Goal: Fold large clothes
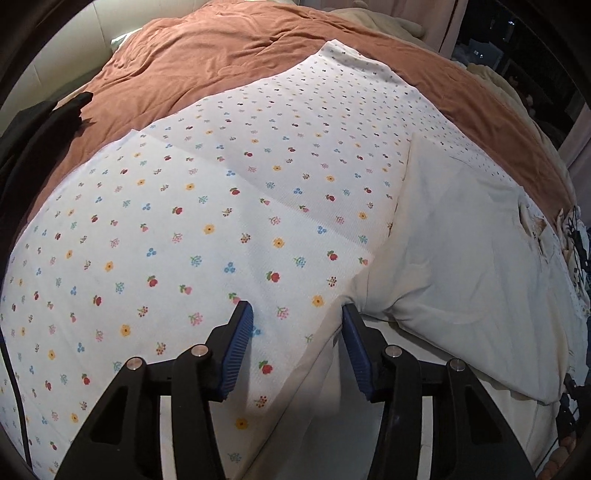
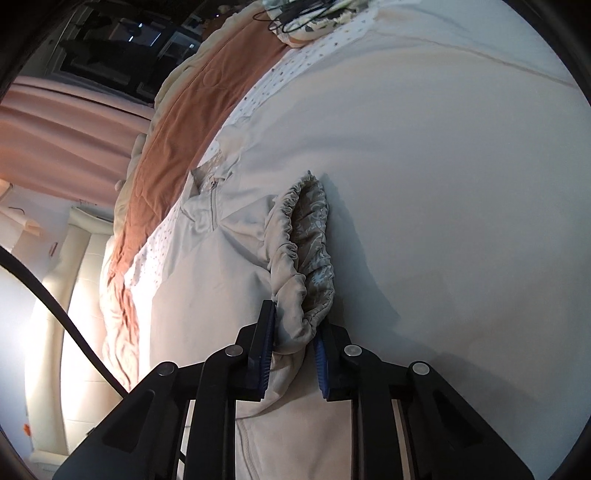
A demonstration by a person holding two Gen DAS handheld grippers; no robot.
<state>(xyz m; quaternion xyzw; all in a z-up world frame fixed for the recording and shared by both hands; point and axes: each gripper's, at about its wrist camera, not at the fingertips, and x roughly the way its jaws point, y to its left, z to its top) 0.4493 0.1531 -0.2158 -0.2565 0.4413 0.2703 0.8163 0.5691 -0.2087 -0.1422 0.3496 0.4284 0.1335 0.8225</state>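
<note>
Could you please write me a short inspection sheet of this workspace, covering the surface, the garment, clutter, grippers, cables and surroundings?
Surface: white floral-print sheet spread over a rust-brown quilt on a bed.
Job's things: pale cream zip jacket lying on the sheet; its gathered elastic cuff is raised, showing patterned lining.
Clutter: black garment at the quilt's left edge.
Grippers: left gripper open over the sheet beside the jacket's edge; right gripper shut on the cuff.
Cables: black cable beside the bed; tangled black wires at the far edge.
Surroundings: pink curtain, dark window.

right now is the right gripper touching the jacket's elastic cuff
Touching. The right wrist view shows the right gripper pinching the gathered elastic cuff between both pads.
</note>
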